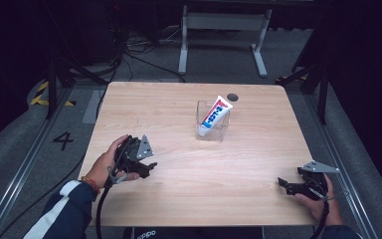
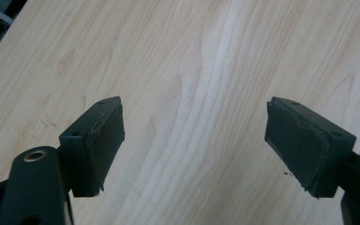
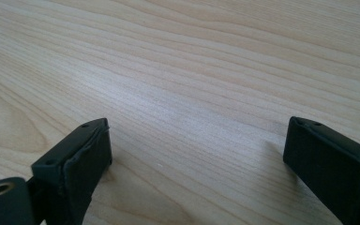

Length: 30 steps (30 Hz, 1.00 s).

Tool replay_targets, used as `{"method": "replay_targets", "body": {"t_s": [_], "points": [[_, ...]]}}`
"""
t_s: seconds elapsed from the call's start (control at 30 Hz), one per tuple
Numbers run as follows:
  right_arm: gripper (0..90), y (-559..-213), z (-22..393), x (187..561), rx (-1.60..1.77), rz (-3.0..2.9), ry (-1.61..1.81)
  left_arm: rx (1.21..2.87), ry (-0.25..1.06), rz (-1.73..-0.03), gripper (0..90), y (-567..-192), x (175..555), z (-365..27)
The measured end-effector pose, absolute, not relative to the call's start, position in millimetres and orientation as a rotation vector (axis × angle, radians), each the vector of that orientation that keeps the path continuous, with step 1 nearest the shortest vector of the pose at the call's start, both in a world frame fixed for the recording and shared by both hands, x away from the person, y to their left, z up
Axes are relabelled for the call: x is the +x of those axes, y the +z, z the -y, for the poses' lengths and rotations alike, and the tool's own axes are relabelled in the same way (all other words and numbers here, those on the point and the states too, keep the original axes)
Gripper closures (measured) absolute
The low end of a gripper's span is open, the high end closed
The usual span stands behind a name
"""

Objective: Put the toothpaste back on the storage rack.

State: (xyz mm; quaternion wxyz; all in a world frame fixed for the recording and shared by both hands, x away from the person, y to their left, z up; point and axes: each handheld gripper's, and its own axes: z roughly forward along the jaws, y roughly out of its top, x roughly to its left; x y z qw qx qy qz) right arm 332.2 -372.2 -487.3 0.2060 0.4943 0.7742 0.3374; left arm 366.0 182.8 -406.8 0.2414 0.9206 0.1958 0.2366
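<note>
Toothpaste tube (image 1: 216,115) stands tilted in clear plastic box (image 1: 213,121) at mid-far part of tabletop (image 1: 194,184), cap end down, top leaning over the box's right rim. L tongs (image 1: 149,168) low over tabletop at near-left, well apart from box; jaws apart, nothing btwn them, bare wood grain seen past pads (image 2: 104,140) in left gripper view. R tongs (image 1: 284,185) at near-right edge, also apart and empty, pads (image 3: 86,161) close above wood in right gripper view. Judged step: reach for tube w/ L tongs. To do it well: approach from above and front, line jaws across tube's flat faces, not its edges; grip upper part that sticks out of box, clear of rim. Squeeze lightly, since tube prob. soft and may dent. Lift along its tilt so box doesn't tip; R tongs could steady box wall if needed.
</note>
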Motion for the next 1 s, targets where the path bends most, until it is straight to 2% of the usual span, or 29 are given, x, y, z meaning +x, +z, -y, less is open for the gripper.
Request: {"method": "replay_targets", "body": {"t_s": [0.6, 1.0], "points": [[8.2, -487.3, 372.2, 332.2, 1.377, -2.158, 0.940, 2.483, 0.623, -0.674, 19.4, -444.9, 338.5, -234.3], [8.2, -487.3, 372.2, 332.2, 1.377, -2.158, 0.941, 2.336, 0.519, -0.850, 20.0, -469.2, 320.3, -277.3]]}}
